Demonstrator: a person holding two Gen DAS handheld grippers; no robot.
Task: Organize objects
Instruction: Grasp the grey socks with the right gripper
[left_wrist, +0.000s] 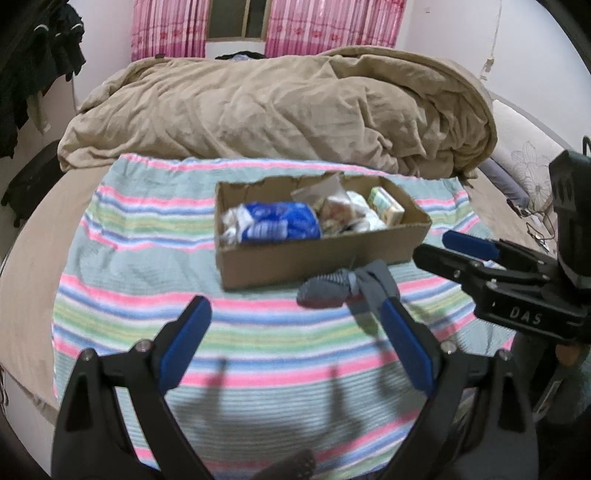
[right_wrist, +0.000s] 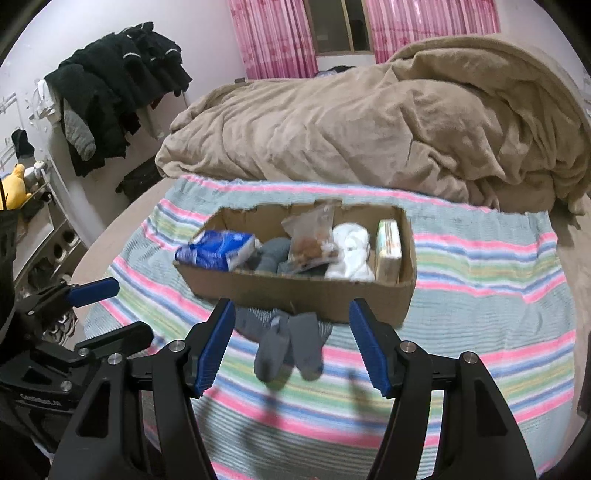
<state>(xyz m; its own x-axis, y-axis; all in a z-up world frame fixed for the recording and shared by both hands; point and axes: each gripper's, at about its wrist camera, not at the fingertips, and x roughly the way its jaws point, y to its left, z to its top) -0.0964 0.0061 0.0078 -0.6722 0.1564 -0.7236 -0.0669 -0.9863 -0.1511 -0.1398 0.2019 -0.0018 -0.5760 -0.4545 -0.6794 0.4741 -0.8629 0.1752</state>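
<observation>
On the pastel-striped knitted blanket (right_wrist: 480, 295), the shallow brown cardboard box (right_wrist: 303, 291) already holds a blue packet, grey and white socks, a clear snack bag and a small carton, so most sorting looks done. One knotted grey sock pair (right_wrist: 288, 343) remains outside, touching its front wall. The right gripper (right_wrist: 291, 343) and left gripper (left_wrist: 295, 339) are both spread wide, holding nothing.

Black gripper (right_wrist: 291, 347) frames w/ blue ribbed pads (right_wrist: 216, 347), silver screws.
</observation>
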